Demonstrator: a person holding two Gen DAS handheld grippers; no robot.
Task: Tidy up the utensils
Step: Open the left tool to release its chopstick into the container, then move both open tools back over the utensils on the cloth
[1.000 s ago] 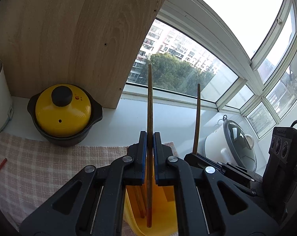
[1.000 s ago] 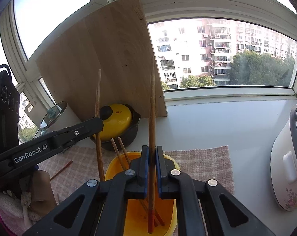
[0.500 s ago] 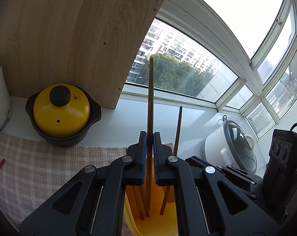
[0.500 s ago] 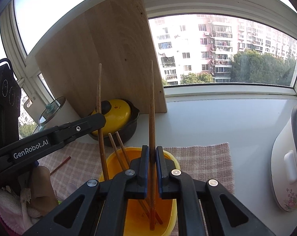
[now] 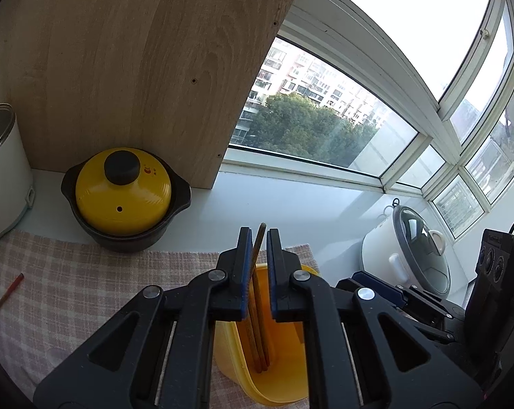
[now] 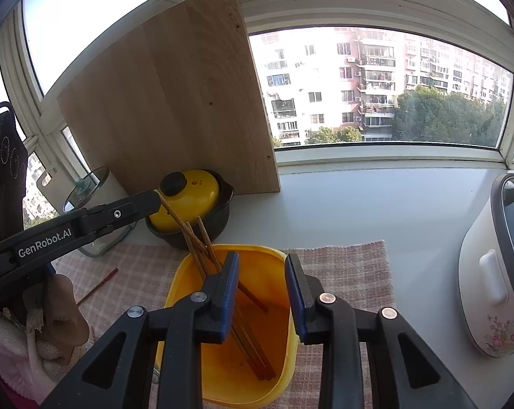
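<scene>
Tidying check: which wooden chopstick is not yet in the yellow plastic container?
The reddish chopstick lying flat on the checked cloth; the others stand in the container.

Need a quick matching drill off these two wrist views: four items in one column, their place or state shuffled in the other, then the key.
Items
1. right gripper
2. chopsticks
3. clay pot
4. loose red chopstick

Place or state
A. lying flat on the checked cloth
B. standing tilted inside the yellow bin
C. lidded, in front of the wooden board
D. jaws opening, nothing between them

Pairs: 1-D, 2-B, 3-C, 4-A
</scene>
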